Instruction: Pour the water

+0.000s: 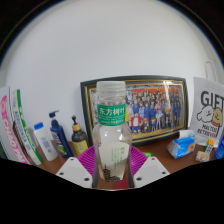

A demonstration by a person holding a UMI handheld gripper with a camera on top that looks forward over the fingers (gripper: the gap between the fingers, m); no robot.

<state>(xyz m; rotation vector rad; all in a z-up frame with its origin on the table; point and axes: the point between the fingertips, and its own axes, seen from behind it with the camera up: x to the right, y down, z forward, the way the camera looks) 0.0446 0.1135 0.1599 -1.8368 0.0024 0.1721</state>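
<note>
Gripper view: tool [113,172] clamps bottle [112,130]; framed photo [150,108] behind.

A clear plastic bottle [112,130] stands upright between the fingers of the gripper [112,170], its lower part framed by the pink pads. It has a white cap, a green label with white characters around its upper body, and a ribbed, see-through lower half.

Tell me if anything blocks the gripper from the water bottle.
Nothing visible does. The water bottle with the green label already stands between the gripper's fingers. The framed photo and the dark pump bottle stand beyond it, on the desk.
</note>
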